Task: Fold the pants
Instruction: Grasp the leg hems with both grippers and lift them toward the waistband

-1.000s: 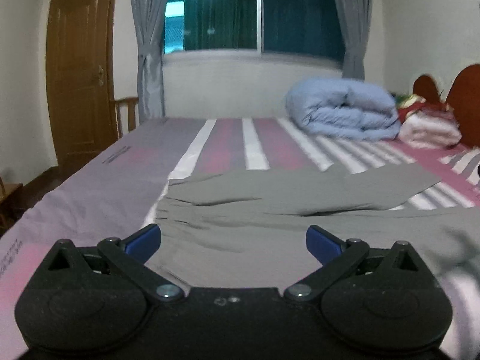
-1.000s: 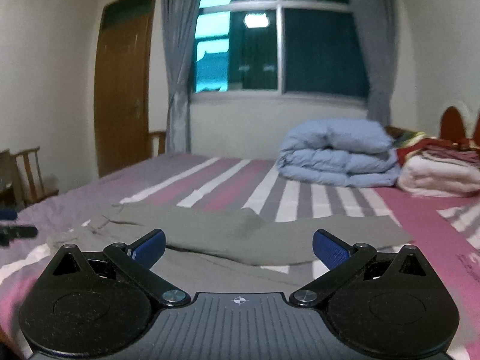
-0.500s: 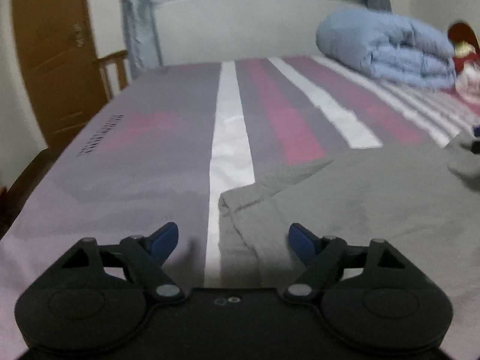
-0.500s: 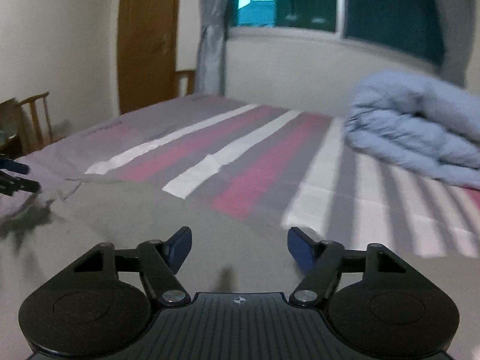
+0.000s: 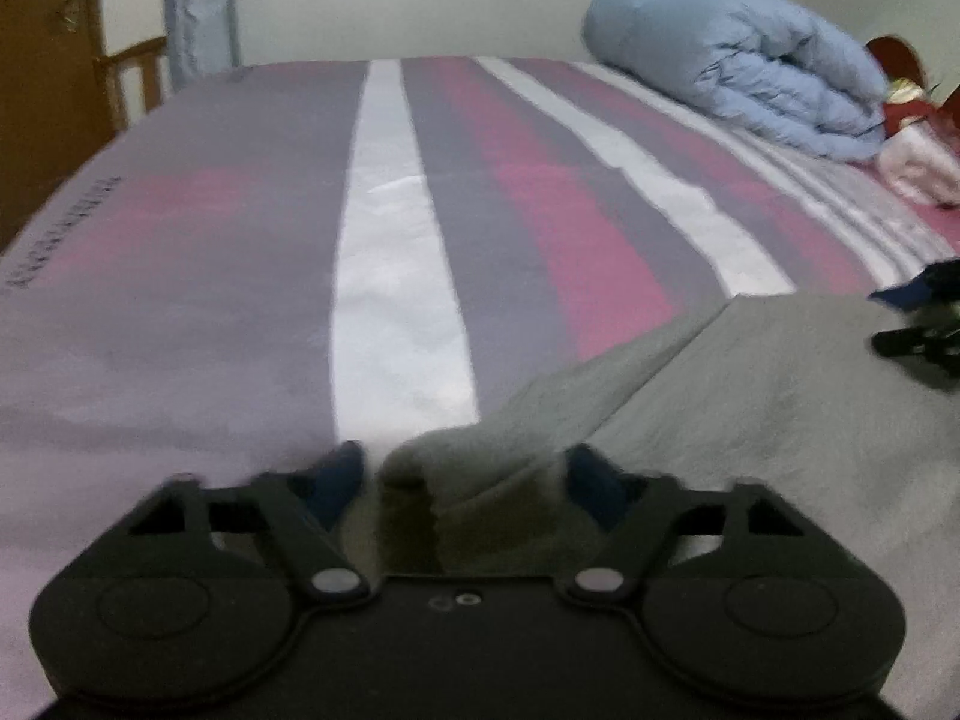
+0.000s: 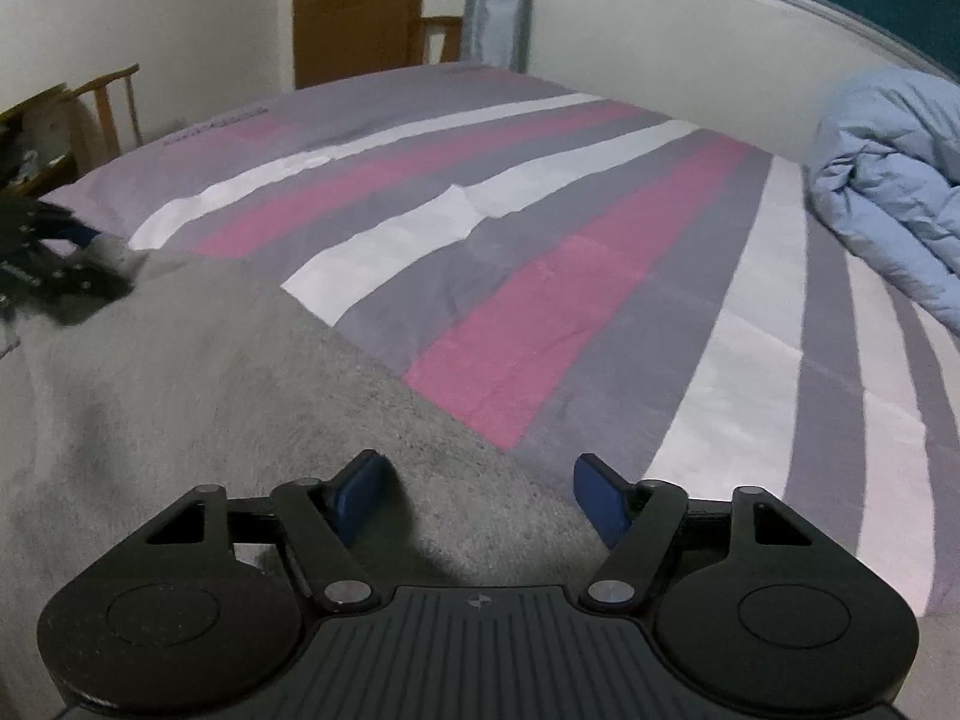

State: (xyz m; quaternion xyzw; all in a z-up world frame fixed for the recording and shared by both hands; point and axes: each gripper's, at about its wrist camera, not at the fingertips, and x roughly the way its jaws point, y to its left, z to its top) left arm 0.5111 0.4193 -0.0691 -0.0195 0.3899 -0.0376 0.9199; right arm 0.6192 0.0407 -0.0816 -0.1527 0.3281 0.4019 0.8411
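Grey pants (image 5: 750, 396) lie flat on a striped bed (image 5: 396, 276). My left gripper (image 5: 465, 471) is open, low over the pants' near left corner, and a bunched edge of cloth sits between its blue fingertips (image 5: 591, 468). My right gripper (image 6: 480, 489) is open, low over the far edge of the pants (image 6: 198, 396), with cloth between its blue fingertips (image 6: 600, 495). The right gripper also shows at the right edge of the left wrist view (image 5: 924, 318). The left gripper shows at the left edge of the right wrist view (image 6: 42, 258).
A rolled light blue duvet (image 5: 738, 78) lies at the head of the bed, with red and white bedding (image 5: 918, 138) beside it. A wooden door (image 6: 354, 6) and wooden chairs (image 6: 108, 108) stand beyond the bed's far side. A curtain (image 6: 498, 0) hangs by the window.
Both grippers have dropped down close to the pants and narrowed their jaws a little. The left one now has a fold of cloth between its fingers. The right one has slid along the edge.
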